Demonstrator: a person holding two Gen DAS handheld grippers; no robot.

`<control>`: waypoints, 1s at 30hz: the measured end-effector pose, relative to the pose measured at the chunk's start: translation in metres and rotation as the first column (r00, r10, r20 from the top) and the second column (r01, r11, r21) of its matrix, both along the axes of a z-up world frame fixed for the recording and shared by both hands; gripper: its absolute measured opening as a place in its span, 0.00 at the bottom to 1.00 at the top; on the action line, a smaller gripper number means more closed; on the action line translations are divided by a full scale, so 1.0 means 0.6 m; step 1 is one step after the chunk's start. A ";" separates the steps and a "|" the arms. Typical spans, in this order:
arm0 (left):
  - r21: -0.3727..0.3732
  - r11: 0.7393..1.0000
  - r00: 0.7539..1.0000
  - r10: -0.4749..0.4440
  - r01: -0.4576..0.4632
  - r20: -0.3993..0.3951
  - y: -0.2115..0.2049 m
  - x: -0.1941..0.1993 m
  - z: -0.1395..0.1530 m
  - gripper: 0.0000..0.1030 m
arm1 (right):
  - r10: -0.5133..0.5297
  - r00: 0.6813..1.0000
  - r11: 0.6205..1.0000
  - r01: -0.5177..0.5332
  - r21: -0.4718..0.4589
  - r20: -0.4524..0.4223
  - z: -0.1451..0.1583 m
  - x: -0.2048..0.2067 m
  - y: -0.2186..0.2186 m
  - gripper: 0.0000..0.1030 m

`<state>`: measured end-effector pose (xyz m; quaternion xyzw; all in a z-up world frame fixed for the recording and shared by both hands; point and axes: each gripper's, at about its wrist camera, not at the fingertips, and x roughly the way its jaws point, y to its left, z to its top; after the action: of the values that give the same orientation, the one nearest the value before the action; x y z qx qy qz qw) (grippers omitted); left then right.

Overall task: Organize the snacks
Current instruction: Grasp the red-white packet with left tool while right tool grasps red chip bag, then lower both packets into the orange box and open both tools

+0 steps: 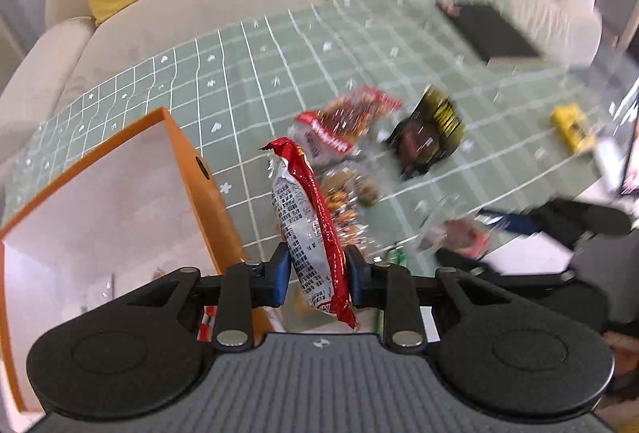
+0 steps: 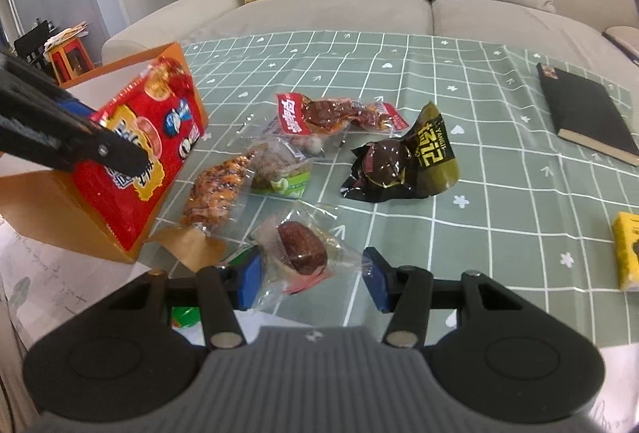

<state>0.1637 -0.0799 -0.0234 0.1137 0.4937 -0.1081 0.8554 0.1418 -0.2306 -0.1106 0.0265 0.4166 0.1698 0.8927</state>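
The left gripper [image 1: 315, 275] clamps a red snack packet [image 1: 309, 233] printed with dense small text, held beside the orange box [image 1: 187, 169]. The right gripper [image 2: 315, 275] hangs wide open around a clear-wrapped brown snack [image 2: 299, 247] on the green grid tablecloth [image 2: 499, 169]. A black-gold pouch [image 2: 399, 161] carries unreadable gold characters.

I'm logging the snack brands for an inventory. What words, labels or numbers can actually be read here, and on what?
"YANGIL": small Latin letters, uncertain, above large gold Chinese characters on the black-and-olive packet.
Red snack bag held by the left gripper: large Chinese lettering, partly hidden and too distorted to quote.
Red-labelled meat packet: white Chinese characters, too small to read.
Back of the red snack bag: fine print, blurred.
Yellow box: no legible text.
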 end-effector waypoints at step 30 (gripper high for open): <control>-0.206 0.915 0.922 0.373 -0.347 0.101 0.309 -0.047 0.077 0.30 | 0.301 0.935 0.954 -0.297 -0.048 0.186 0.221 0.008 0.300 0.49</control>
<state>0.1353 0.1058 0.0227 -0.0517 0.4335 0.0144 0.8995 0.1464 -0.0503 0.0222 -0.0622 0.3297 0.3013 0.8926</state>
